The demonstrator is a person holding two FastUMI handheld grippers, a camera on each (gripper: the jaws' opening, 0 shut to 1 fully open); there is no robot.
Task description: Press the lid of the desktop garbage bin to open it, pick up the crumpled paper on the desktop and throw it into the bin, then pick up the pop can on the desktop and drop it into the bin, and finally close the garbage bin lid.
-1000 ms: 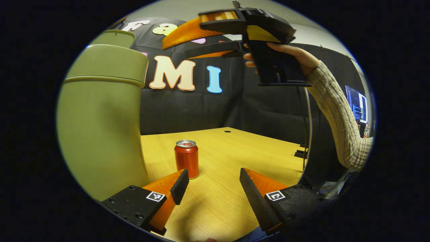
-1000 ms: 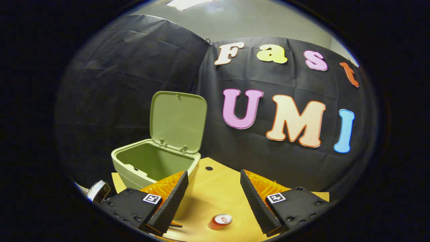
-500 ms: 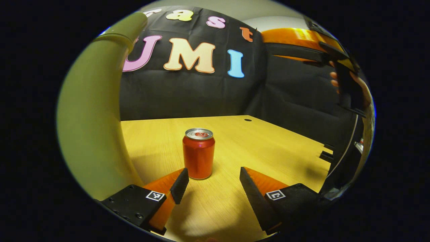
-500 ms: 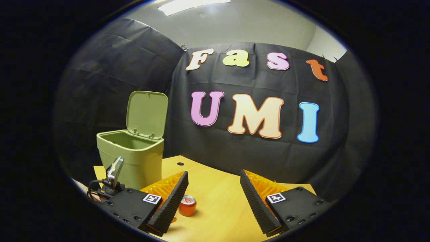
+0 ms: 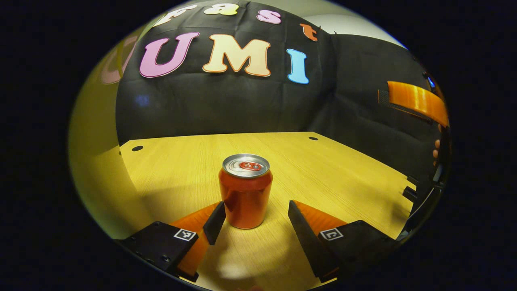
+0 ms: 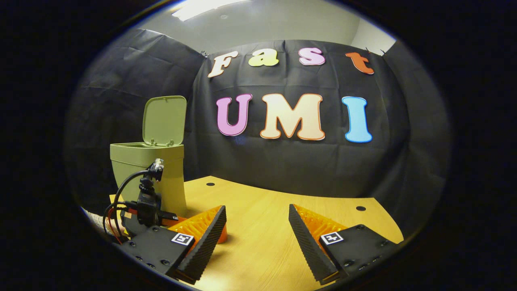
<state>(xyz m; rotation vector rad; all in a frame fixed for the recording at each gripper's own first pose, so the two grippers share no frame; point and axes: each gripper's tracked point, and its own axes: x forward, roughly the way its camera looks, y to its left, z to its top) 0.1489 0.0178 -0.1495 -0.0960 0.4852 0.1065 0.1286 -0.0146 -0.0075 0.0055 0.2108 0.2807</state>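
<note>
Both grippers spread wide: left gripper (image 5: 254,222) low over the yellow wooden worktop (image 5: 323,169), upright red pop can (image 5: 245,190) between its fingers near the front edge, no contact visible; right gripper (image 6: 256,236) empty, olive plastic bin (image 6: 149,165) lid-up at far-left corner.

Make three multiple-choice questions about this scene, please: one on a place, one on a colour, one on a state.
1. Where does the pop can stand?
A. inside the bin
B. on the desk, between the left gripper's open fingers
C. on the floor

2. What colour is the garbage bin?
A. olive green
B. blue
C. white

3. How is the bin lid?
A. shut
B. taken off
C. raised upright

Answers: 1 B, the left gripper view shows the can upright on the wood, untouched. 2 A, seen in the right gripper view. 3 C, the lid stands up behind the opening.
</note>
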